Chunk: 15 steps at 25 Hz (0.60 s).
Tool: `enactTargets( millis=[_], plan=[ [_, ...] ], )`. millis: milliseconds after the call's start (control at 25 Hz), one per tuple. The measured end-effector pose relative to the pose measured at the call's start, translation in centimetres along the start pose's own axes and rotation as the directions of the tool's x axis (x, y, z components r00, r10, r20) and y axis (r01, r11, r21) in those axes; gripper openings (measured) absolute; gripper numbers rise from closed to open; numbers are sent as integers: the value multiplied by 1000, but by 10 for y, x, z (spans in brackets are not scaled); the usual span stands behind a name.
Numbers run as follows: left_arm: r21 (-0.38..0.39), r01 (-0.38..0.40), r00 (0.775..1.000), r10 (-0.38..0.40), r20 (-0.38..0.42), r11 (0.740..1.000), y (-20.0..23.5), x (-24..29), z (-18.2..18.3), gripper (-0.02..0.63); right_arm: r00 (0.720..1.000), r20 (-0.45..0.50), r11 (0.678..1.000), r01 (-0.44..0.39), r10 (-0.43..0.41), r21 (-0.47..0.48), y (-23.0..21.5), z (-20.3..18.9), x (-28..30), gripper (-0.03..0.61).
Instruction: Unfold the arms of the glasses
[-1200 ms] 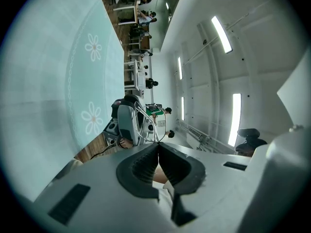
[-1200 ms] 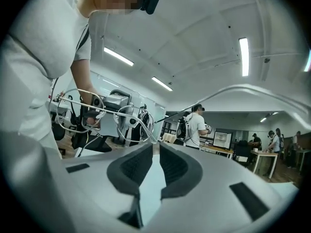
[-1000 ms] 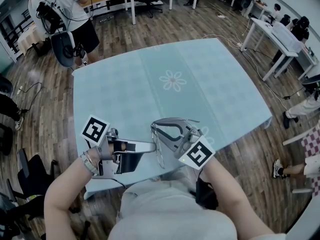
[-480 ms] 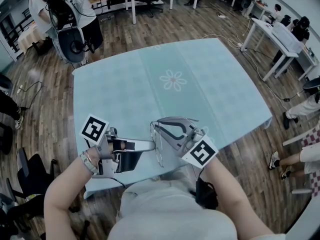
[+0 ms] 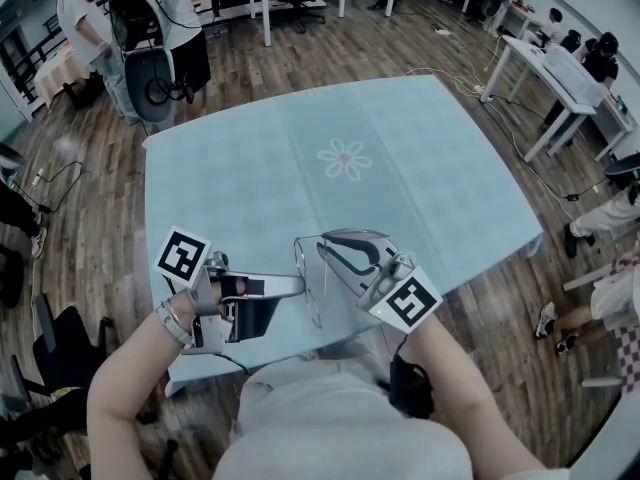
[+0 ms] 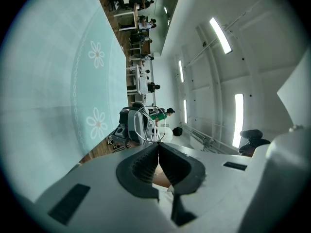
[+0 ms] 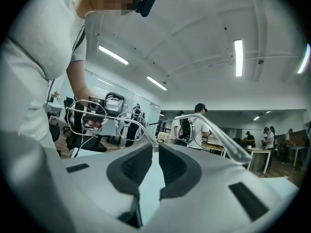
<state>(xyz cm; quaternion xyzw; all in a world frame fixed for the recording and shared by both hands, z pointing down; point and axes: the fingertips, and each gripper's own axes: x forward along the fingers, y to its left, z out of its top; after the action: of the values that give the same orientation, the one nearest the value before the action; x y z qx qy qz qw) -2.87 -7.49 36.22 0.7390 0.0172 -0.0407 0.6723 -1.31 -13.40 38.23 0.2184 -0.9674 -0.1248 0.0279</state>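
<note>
Right, the desk (image 5: 250, 168) with its pale blue flowered cover fills the middle of the head view, and you hold both tools over its near edge, low in the frame. Your left gripper (image 5: 298, 288) reaches in from the lower left, its jaws clenched on the wire rim of the glasses (image 6: 145, 123). Your right gripper (image 5: 328, 245) comes in from the lower right, its jaws nipped at the tips on a thin part of the same glasses. They hang between the two tools, lower centre, clear of the desk. In the right gripper view one clear arm (image 7: 221, 139) juts out toward the right.
</note>
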Motion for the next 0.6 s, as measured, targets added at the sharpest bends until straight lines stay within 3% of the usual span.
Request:
enactTargets(
  millis=[600],
  plan=[
    [19,-15,999,14,36,1000,0,-2,1,11,998,14,998,57,-57,32,-9,1,-17,43]
  ],
)
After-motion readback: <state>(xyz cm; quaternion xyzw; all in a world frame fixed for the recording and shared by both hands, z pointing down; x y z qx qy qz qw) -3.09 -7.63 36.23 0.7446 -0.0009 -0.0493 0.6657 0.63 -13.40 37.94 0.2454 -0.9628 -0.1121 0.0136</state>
